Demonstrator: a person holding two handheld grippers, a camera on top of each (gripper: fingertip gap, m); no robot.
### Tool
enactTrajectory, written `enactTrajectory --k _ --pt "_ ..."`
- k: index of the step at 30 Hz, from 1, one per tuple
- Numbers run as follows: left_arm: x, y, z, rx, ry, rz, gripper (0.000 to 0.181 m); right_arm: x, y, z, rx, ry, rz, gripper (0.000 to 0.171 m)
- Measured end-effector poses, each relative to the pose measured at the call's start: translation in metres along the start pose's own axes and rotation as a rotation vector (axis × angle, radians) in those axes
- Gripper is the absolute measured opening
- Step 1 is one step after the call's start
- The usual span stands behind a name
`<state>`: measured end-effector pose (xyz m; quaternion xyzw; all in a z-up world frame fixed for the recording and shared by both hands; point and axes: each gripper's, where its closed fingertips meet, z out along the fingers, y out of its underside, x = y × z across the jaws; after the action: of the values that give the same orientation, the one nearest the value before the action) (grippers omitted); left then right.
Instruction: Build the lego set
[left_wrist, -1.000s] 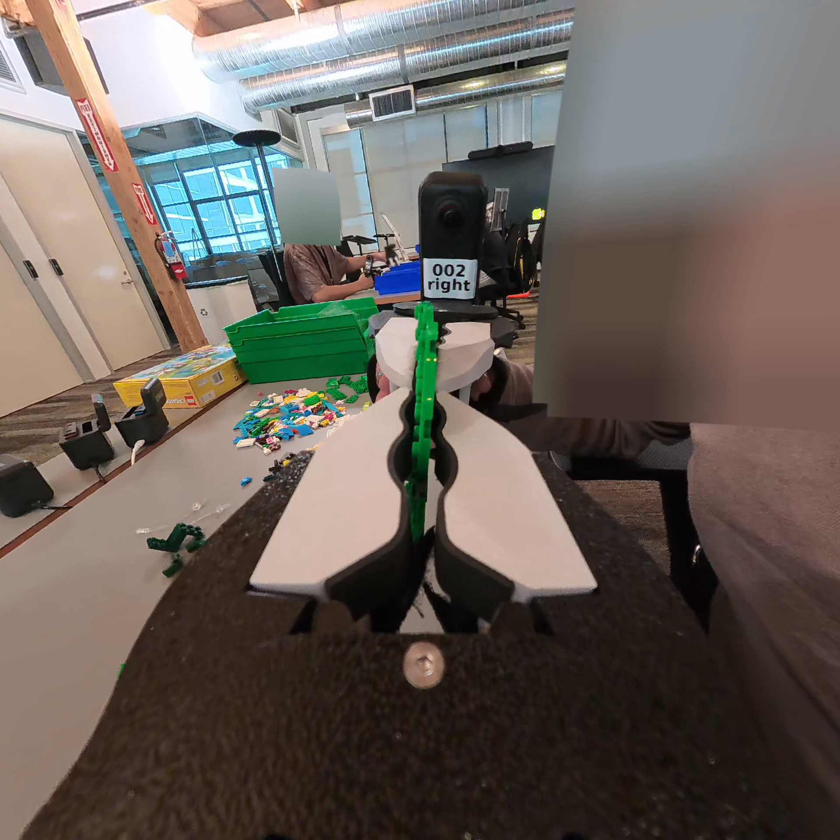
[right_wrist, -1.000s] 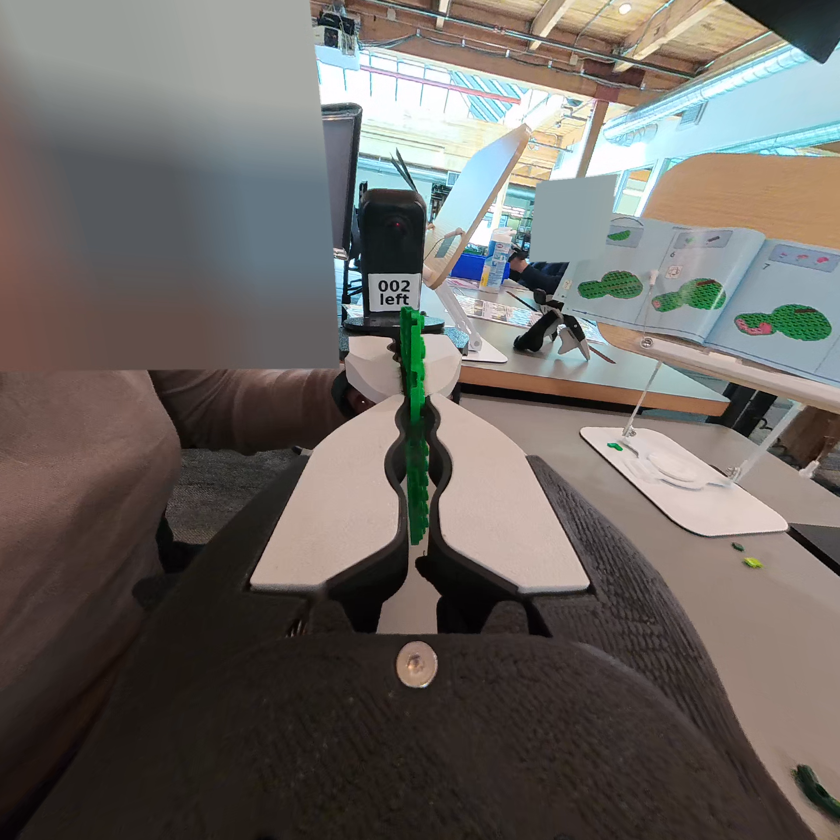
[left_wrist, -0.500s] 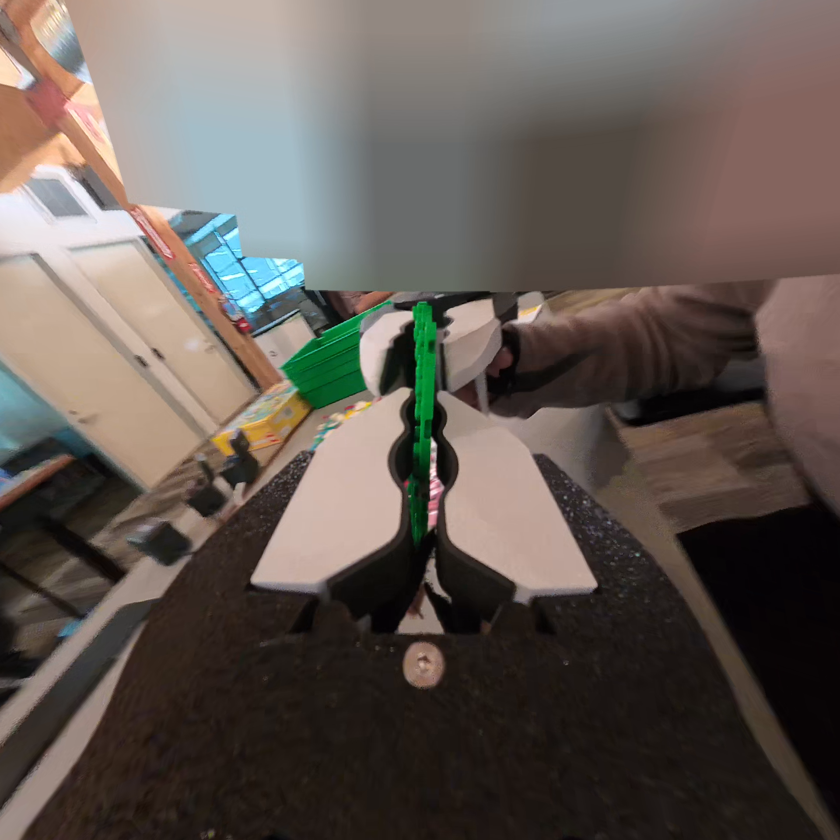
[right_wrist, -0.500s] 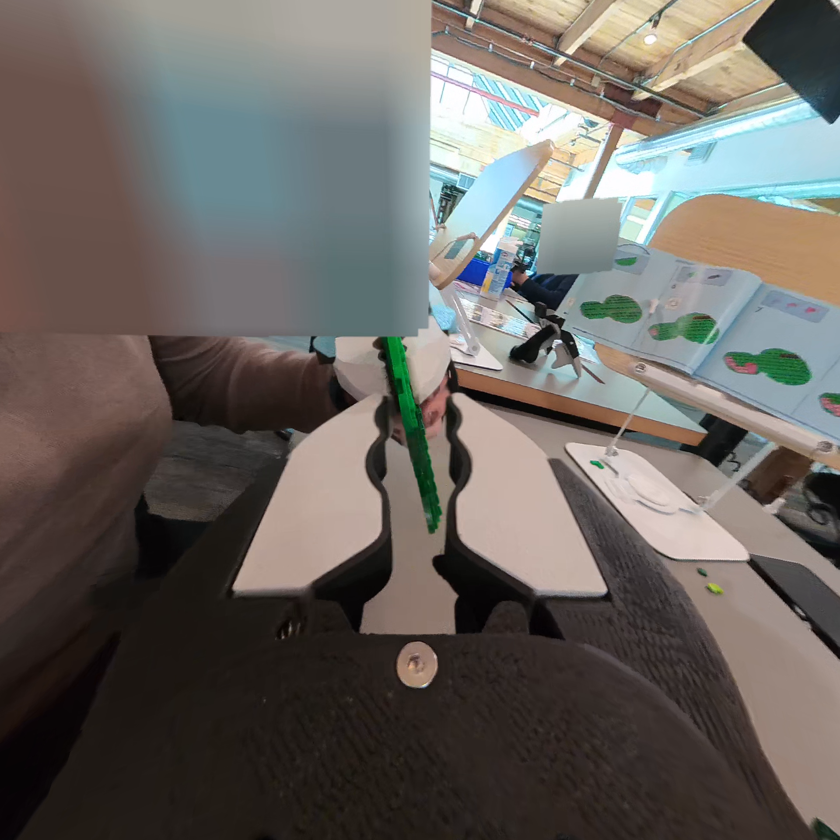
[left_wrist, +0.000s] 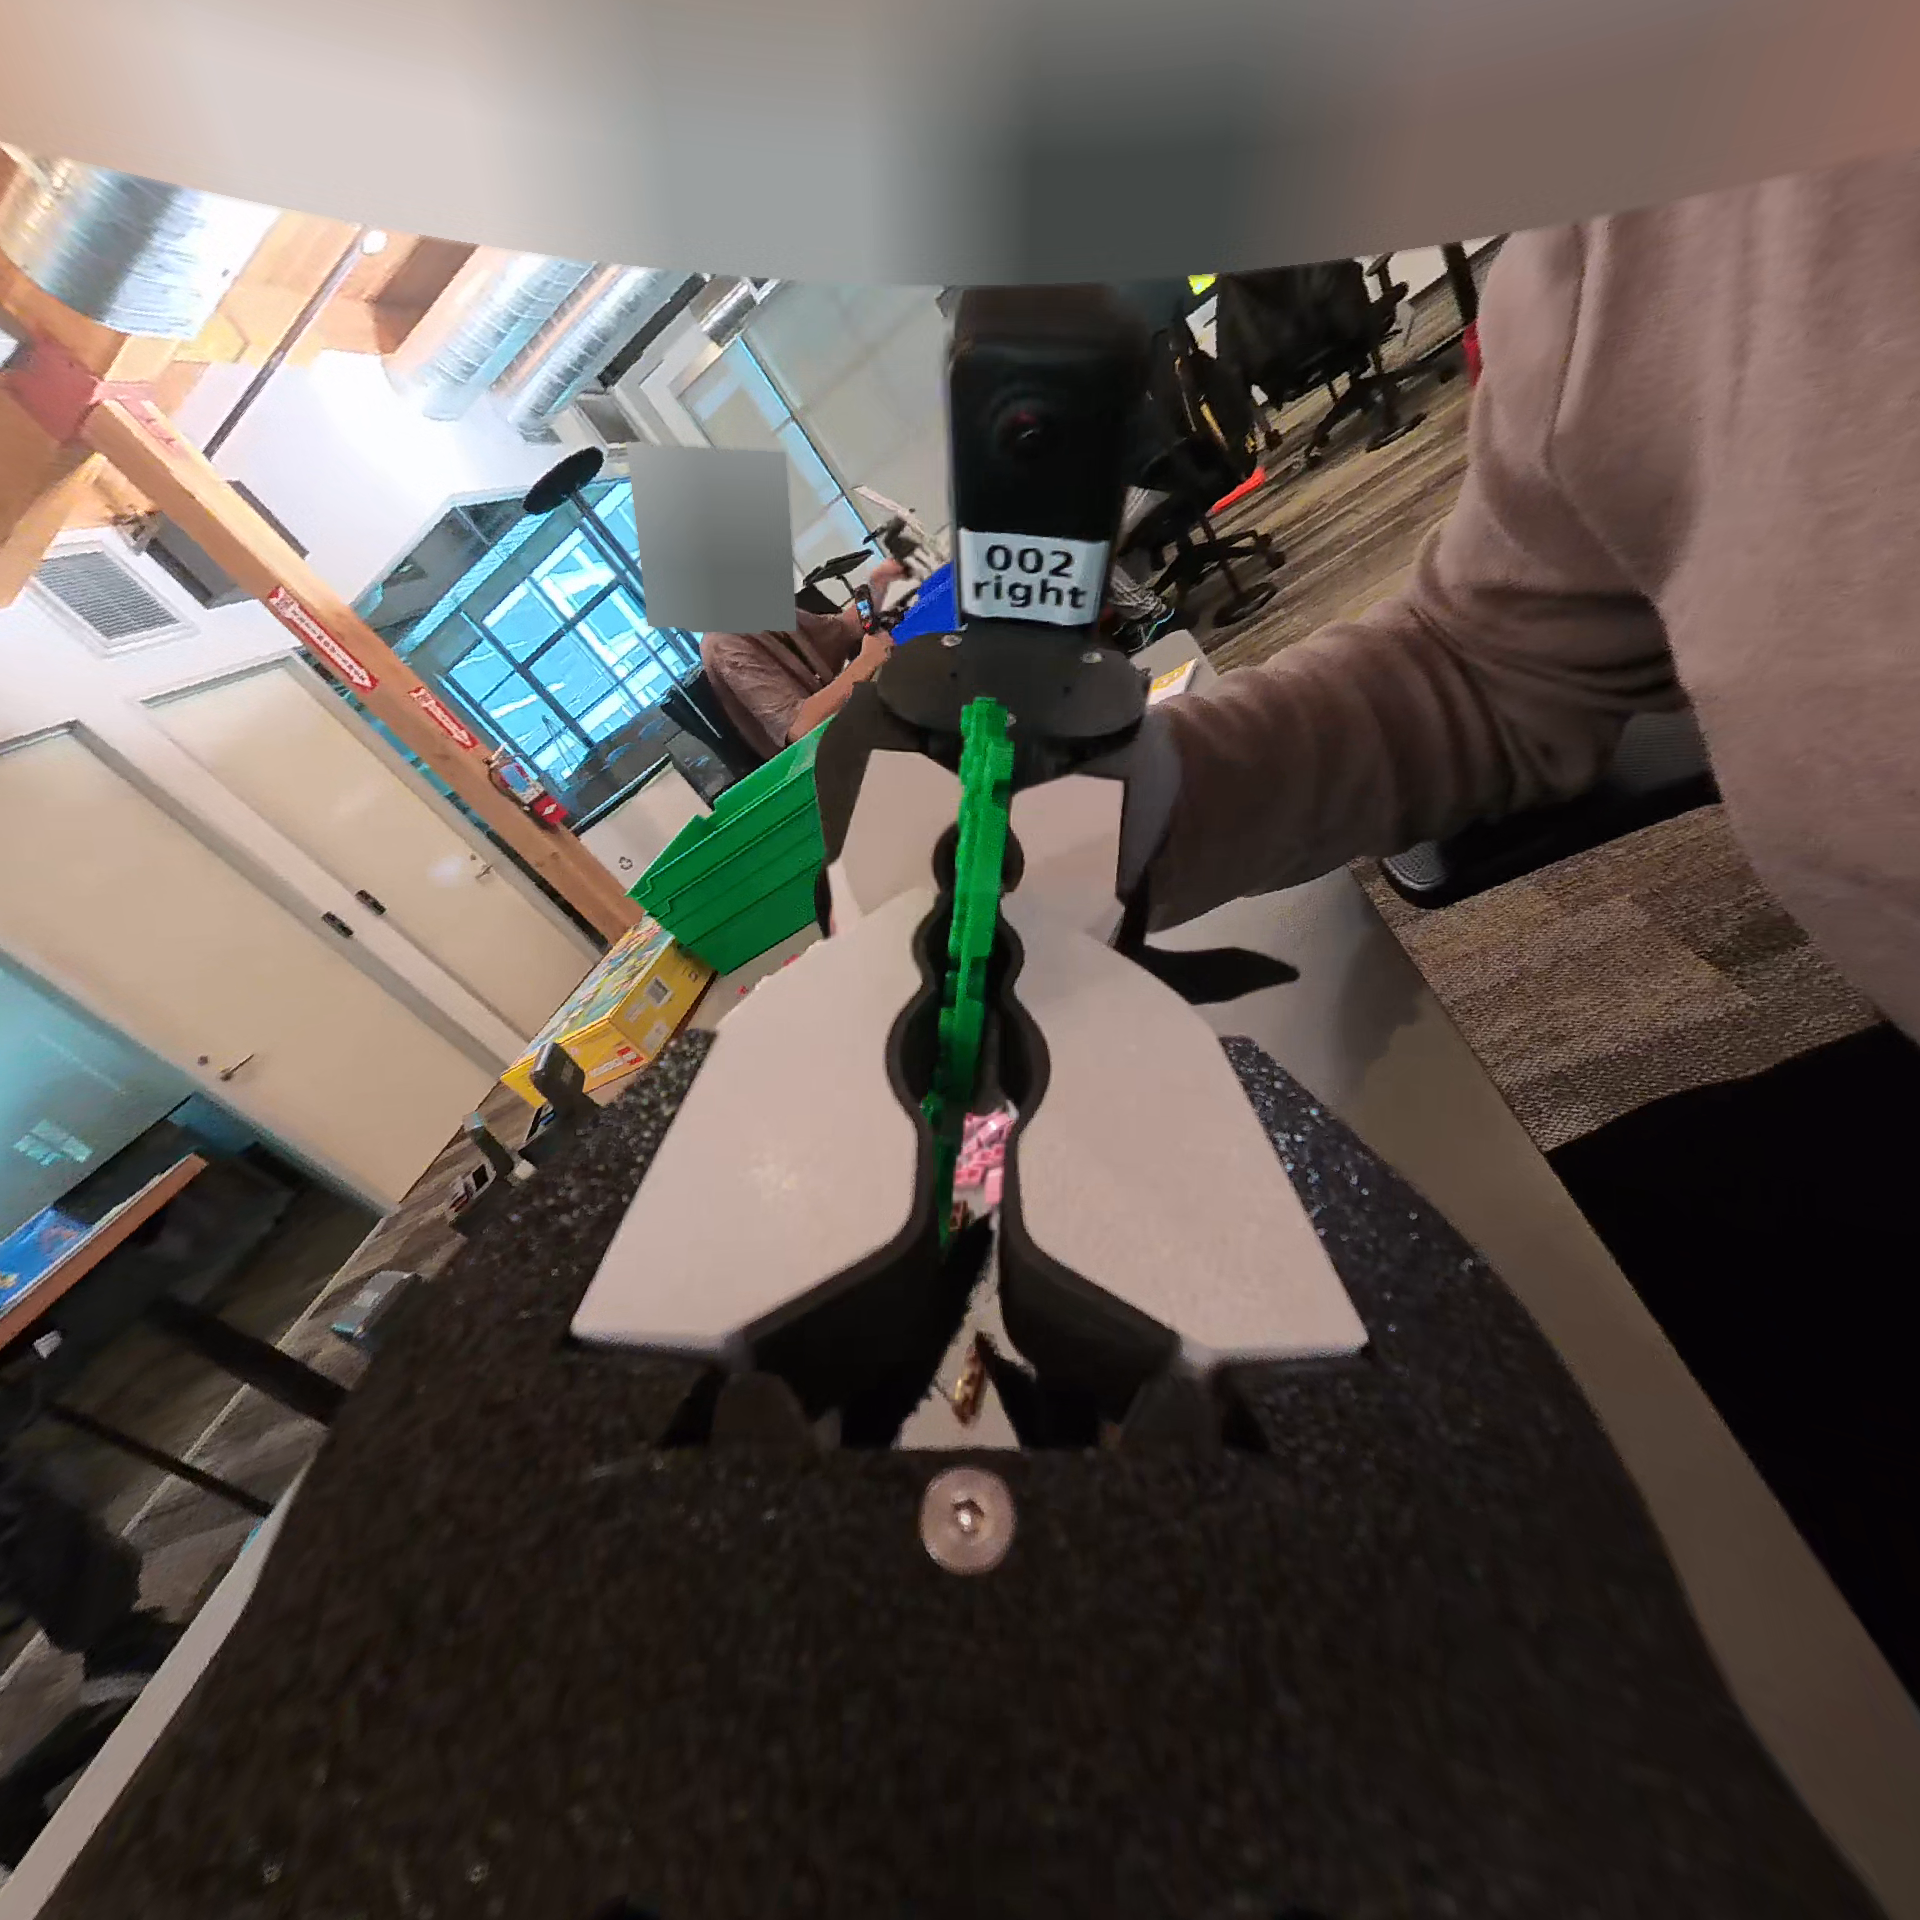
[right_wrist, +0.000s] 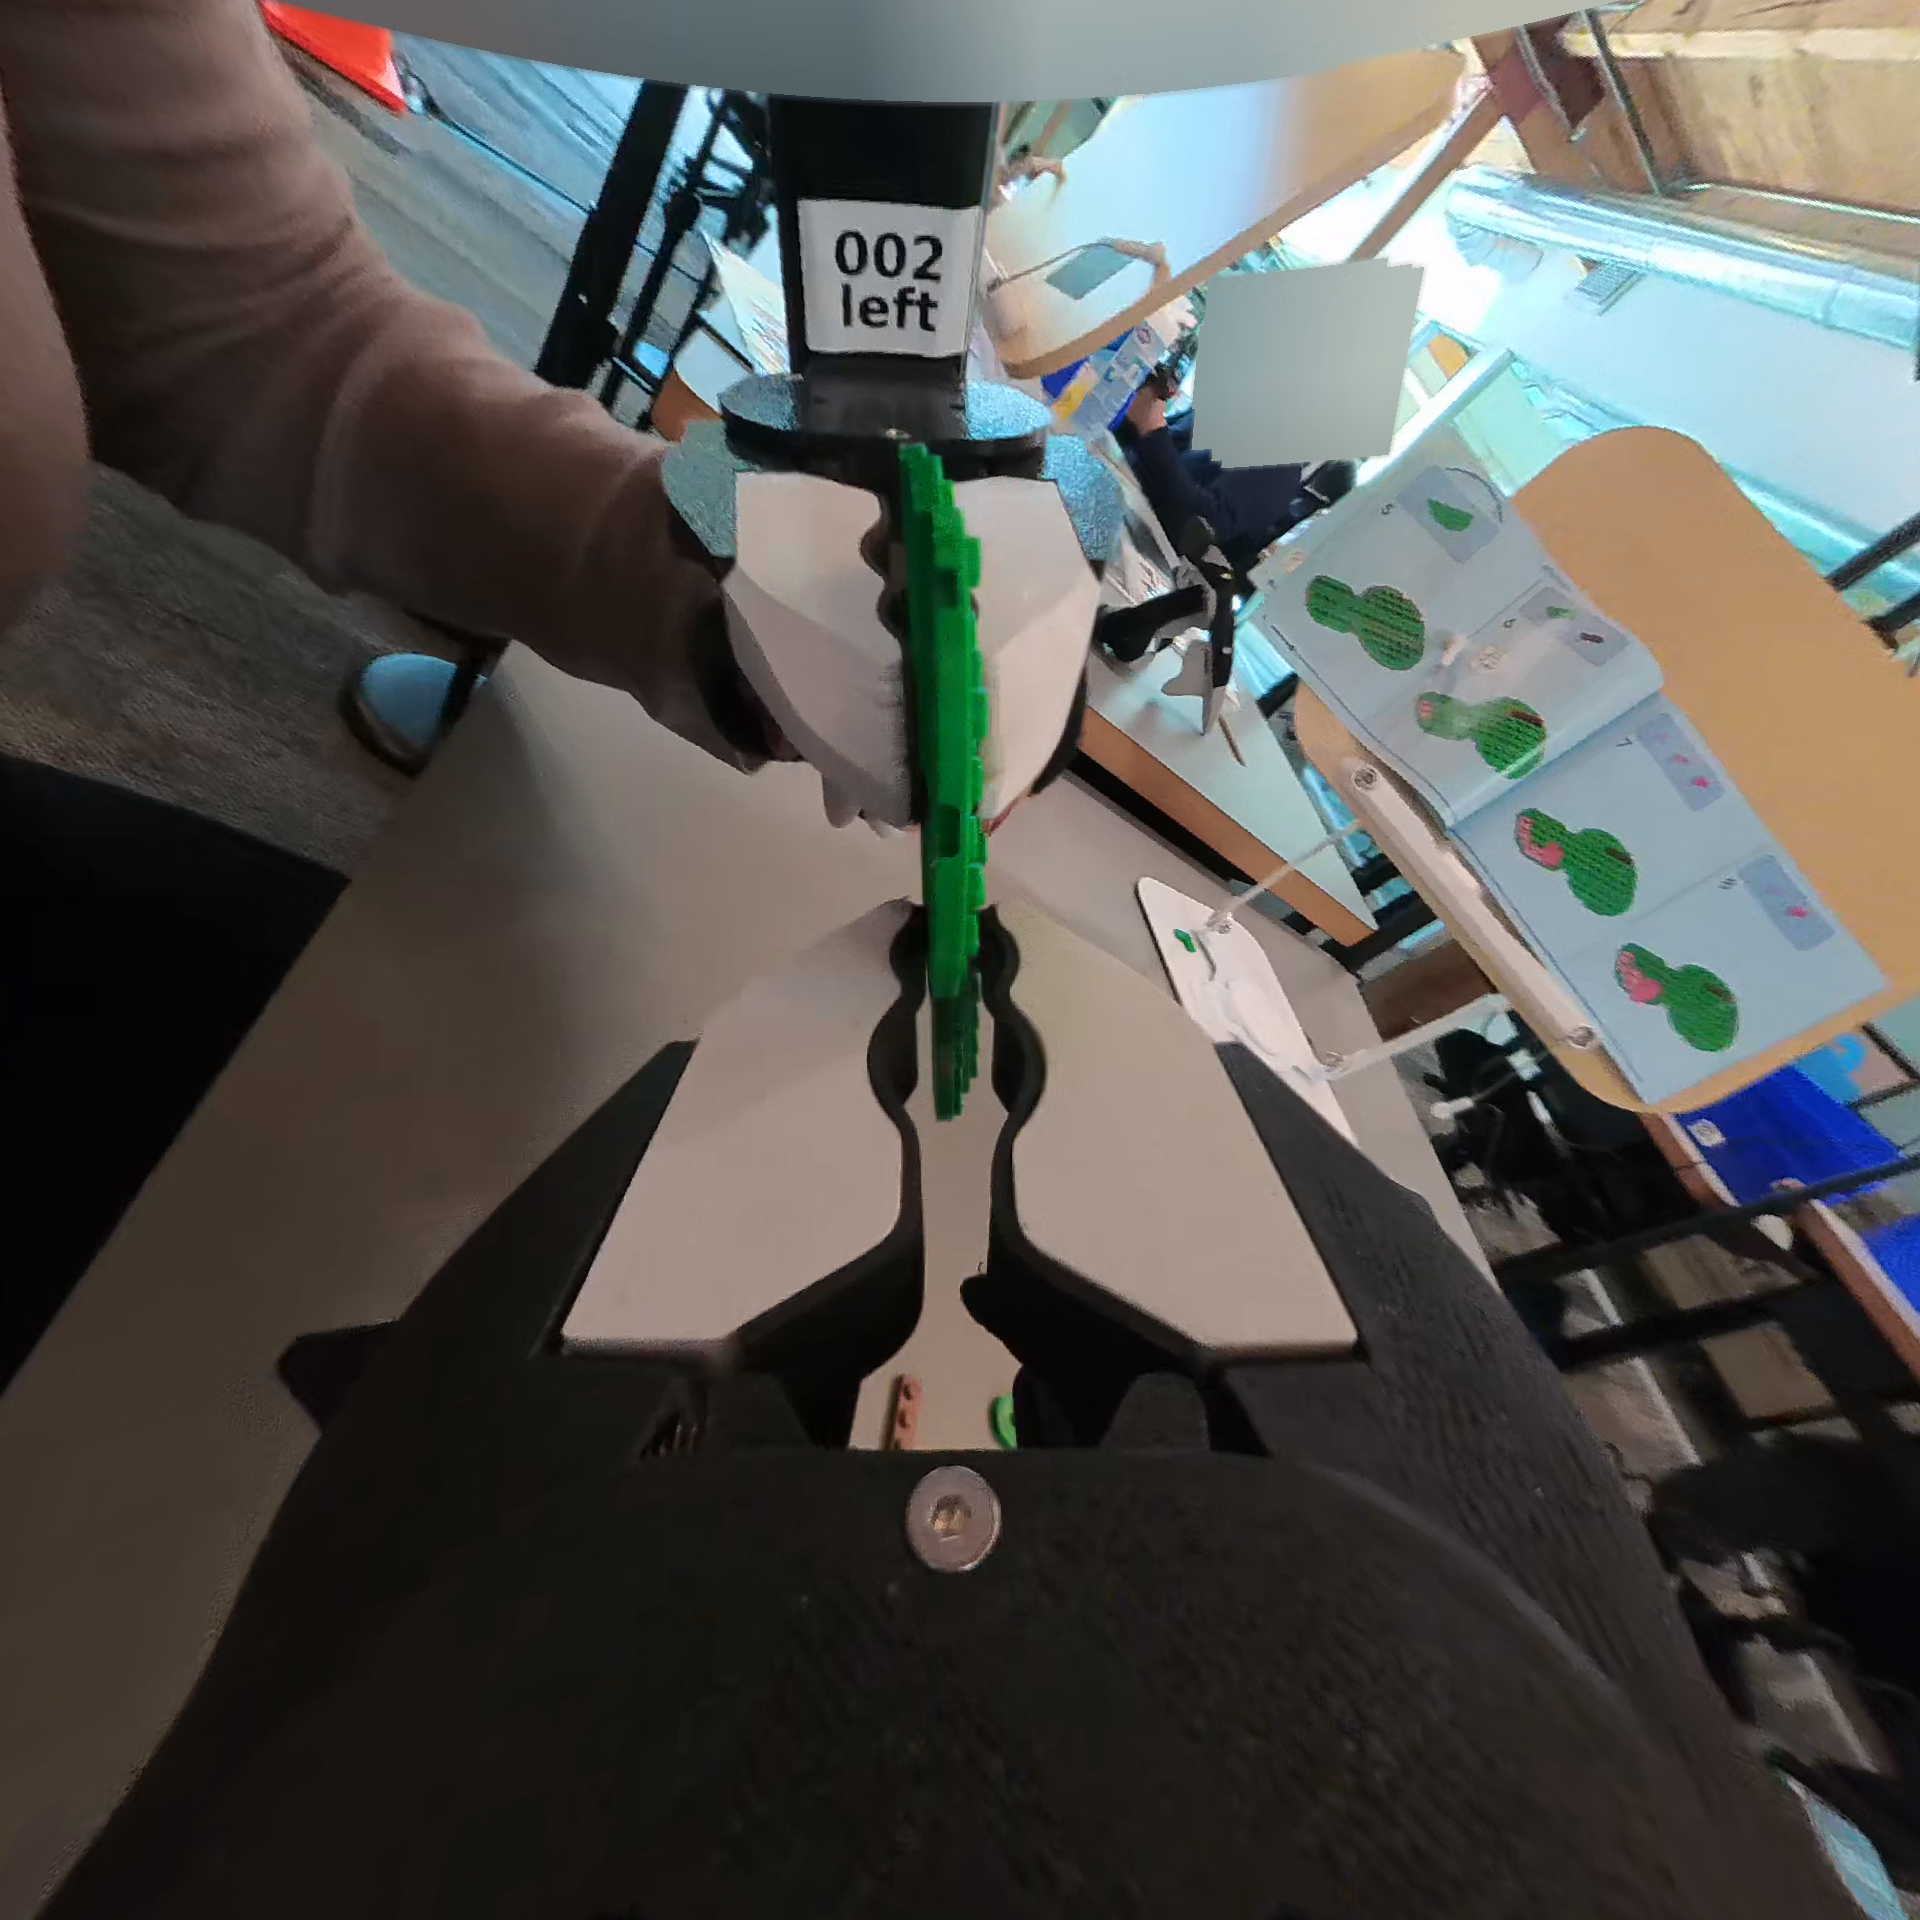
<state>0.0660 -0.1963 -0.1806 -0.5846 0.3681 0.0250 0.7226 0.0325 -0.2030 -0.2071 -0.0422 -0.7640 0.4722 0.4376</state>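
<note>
Plate: green lego plate (left_wrist: 971, 940), edge-on to both of your cameras, held in the air above the grey table (right_wrist: 540, 904) between your two grippers, which face each other.
Left gripper: your left gripper (left_wrist: 966, 914) is clamped on the plate; the green edge runs down the slot between its white fingers (left_wrist: 790, 1153), and the plate's far end reaches the other gripper.
Right gripper: your right gripper (right_wrist: 951, 930) has only its fingertips at the near end of the plate; the gap behind the tips is plainly wider than the plate, and I cannot tell whether the tips press on it or stand just clear.
Pink pieces: small pink bricks (left_wrist: 985, 1143) show against the plate's right face, low in the left gripper's slot.
Loose parts: a tan piece (right_wrist: 906, 1408) and a green piece (right_wrist: 1003, 1418) lie on the table below your right gripper.
Instructions: open booklet (right_wrist: 1558, 790) on a tilted stand to the right of your right gripper, its pages showing green shapes.
Stand base: white base plate (right_wrist: 1236, 997) on the table, with a small green bit (right_wrist: 1182, 940) on it.
Background, left view: stacked green bins (left_wrist: 738, 873) and a yellow box (left_wrist: 623, 1013) at the far end of the table.
Operator: your sleeve (left_wrist: 1455, 665) reaches to the right gripper.
</note>
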Motion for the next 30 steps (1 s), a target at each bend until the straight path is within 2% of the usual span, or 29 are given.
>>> enactTrajectory --k 2,5,7,11,14,17,20,24,30 --pt "-0.006 0.003 0.000 -0.010 -0.031 -0.048 0.011 0.005 0.004 0.000 -0.017 0.040 -0.029 0.007" --pt "-0.015 0.007 -0.005 -0.021 -0.056 -0.085 0.044 0.018 0.015 -0.001 -0.074 0.151 -0.133 0.008" --pt "-0.024 0.010 -0.011 -0.040 -0.095 -0.081 0.057 0.028 0.020 -0.002 -0.128 0.241 -0.231 0.007" --pt "-0.039 0.023 -0.022 -0.137 -0.153 -0.110 0.062 0.047 0.022 -0.008 -0.221 0.432 -0.455 0.007" --pt "-0.049 0.036 -0.029 -0.185 -0.168 -0.272 0.067 0.058 0.026 -0.014 -0.296 0.535 -0.606 0.008" --pt "-0.052 0.042 -0.030 -0.149 -0.130 -0.508 0.072 0.068 0.033 -0.020 -0.386 0.613 -0.722 0.007" --pt "-0.055 0.051 -0.025 -0.108 -0.127 -0.775 0.063 0.075 0.036 -0.024 -0.452 0.676 -0.838 0.007" --pt "-0.046 0.054 -0.011 -0.042 -0.045 -1.050 0.054 0.076 0.039 -0.025 -0.515 0.695 -0.963 0.007" --pt "-0.036 0.059 -0.002 -0.046 -0.015 -1.116 0.026 0.074 0.041 -0.023 -0.572 0.711 -1.112 0.007"
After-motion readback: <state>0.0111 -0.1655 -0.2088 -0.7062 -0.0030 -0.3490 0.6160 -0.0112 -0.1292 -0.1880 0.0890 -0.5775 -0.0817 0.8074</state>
